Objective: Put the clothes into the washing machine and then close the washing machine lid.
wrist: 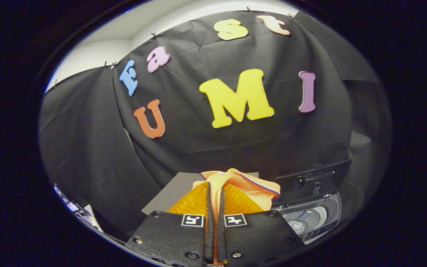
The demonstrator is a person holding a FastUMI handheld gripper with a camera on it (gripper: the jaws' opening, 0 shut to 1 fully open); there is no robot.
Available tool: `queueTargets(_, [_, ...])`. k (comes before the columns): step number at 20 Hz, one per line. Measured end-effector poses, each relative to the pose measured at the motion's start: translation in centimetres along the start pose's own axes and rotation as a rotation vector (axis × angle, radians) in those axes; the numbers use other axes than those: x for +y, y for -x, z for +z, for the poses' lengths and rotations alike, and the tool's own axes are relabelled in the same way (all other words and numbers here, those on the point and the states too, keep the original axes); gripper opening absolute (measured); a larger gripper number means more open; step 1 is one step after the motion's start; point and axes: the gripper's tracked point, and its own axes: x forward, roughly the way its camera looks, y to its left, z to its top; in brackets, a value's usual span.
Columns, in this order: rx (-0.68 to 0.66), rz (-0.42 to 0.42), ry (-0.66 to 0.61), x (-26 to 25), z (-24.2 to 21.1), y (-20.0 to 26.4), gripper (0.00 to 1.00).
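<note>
- My tool (pixel 215 198) sits at the bottom middle of the frame, its two fingers (pixel 209 207) pressed close together with only a thin slit between them.
- An orange piece of clothing (pixel 248 187) is pinched in that slit; both fingers press on it, so my tool is clamped on the cloth.
- The clothing bunches up above the fingertips and drapes over to the right, with a thin dark trim running along its edge.
- The washing machine (pixel 311 218) is at the lower right of the frame, beside and below the hanging cloth.
- Its lid (pixel 315 181) is raised and stands up behind the opening, so the machine is open.
- Inside the opening I can see the pale drum (pixel 308 218) with something blue in it; I cannot tell what that is.
- The clothing is not in the drum; it hangs to the left of the opening, held off the grey worktop (pixel 172 194) that shows just left of my fingers.
- Black cloth (pixel 206 141) covers the booth wall across the middle and upper frame.
</note>
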Motion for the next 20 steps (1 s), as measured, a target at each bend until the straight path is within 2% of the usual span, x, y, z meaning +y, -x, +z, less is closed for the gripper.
queueTargets(5, [-0.086, -0.041, 0.001, -8.7, 5.7, 3.4, 0.07])
queueTargets(10, [-0.091, -0.073, 0.049, -16.3, 7.4, 4.2, 0.07])
queueTargets(15, [-0.019, -0.052, 0.051, -22.0, 4.1, 2.4, 0.07])
queueTargets(20, [0.102, -0.080, 0.007, -27.4, -2.7, -0.9, 0.07])
